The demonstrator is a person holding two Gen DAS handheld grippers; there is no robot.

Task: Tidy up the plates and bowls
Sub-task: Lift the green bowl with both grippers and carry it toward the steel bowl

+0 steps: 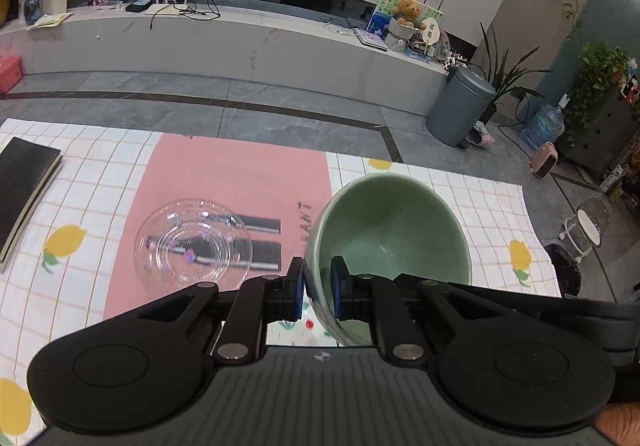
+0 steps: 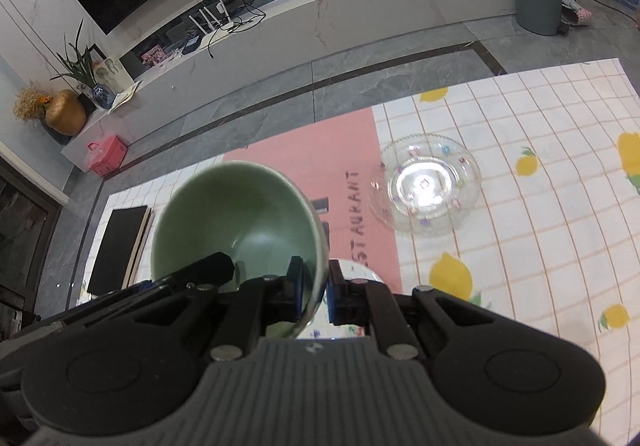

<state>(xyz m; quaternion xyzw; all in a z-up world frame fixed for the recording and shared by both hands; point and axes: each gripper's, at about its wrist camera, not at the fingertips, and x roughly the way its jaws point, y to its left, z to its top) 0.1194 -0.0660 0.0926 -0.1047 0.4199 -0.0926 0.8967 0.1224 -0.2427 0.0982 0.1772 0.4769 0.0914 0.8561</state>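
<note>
A green ceramic bowl [image 1: 392, 226] is held tilted above the table by both grippers. My left gripper [image 1: 318, 286] is shut on its near left rim. My right gripper [image 2: 316, 290] is shut on its right rim, and the bowl [image 2: 236, 213] fills the left of that view. The other gripper's dark body [image 2: 200, 270] shows at the bowl's left edge. A clear glass plate [image 1: 194, 242] lies flat on the pink mat [image 1: 236, 173]; in the right wrist view the glass plate [image 2: 426, 187] lies on the checked cloth. A white patterned dish [image 2: 360, 274] sits under the bowl, mostly hidden.
A black notebook [image 1: 24, 193] lies at the table's left end, also in the right wrist view [image 2: 120, 242]. The checked lemon tablecloth [image 1: 492, 213] covers the table. Beyond the far edge are grey floor, a grey bin [image 1: 460, 105] and a marble TV bench [image 1: 240, 41].
</note>
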